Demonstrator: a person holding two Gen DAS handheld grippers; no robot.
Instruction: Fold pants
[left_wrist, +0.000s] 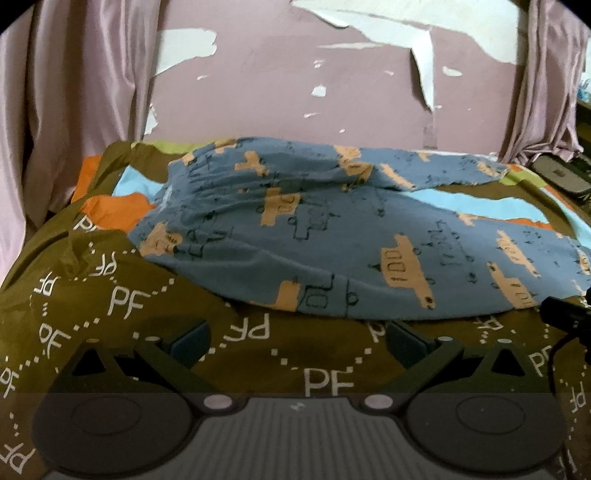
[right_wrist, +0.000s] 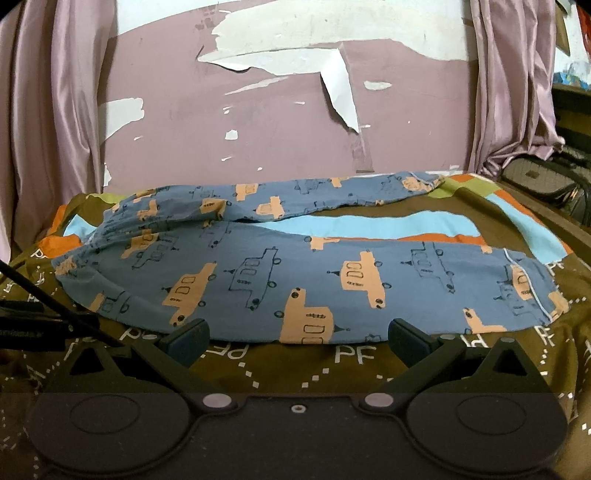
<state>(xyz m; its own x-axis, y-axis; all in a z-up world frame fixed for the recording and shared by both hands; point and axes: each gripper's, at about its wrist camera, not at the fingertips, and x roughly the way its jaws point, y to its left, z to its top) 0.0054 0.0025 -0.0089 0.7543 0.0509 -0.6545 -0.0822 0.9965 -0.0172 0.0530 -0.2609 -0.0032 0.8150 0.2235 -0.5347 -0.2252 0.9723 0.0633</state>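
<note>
Left wrist view
- Pants (left_wrist: 332, 236): were seen lying on the bedspread (left_wrist: 229, 354), blue cloth printed with tan cars; the gathered waistband (left_wrist: 192, 206) lay at the left and the legs ran off to the right.
- Far leg (left_wrist: 443, 170): was spread apart from the near leg, a strip of bedspread being shown between them.
- Left gripper (left_wrist: 295, 345): was held just short of the near edge of the pants, its jaws spread wide with nothing between them; no cloth was touched.
- Right gripper: only a dark corner of it was caught at the right edge.

Right wrist view
- Pants (right_wrist: 295, 273): were shown full length, the near leg ending in a cuff (right_wrist: 532, 291) at the right and the far leg (right_wrist: 332, 195) angled away toward the wall (right_wrist: 258, 147).
- Right gripper (right_wrist: 295, 341): was poised at the near edge of the near leg, its jaws likewise wide apart and empty.

Progress
- Done: the pants were judged to be laid out roughly flat, though wrinkled at the waist.
- Left: no fold was seen; the legs remained to be brought together, and the length then to be folded over.
</note>
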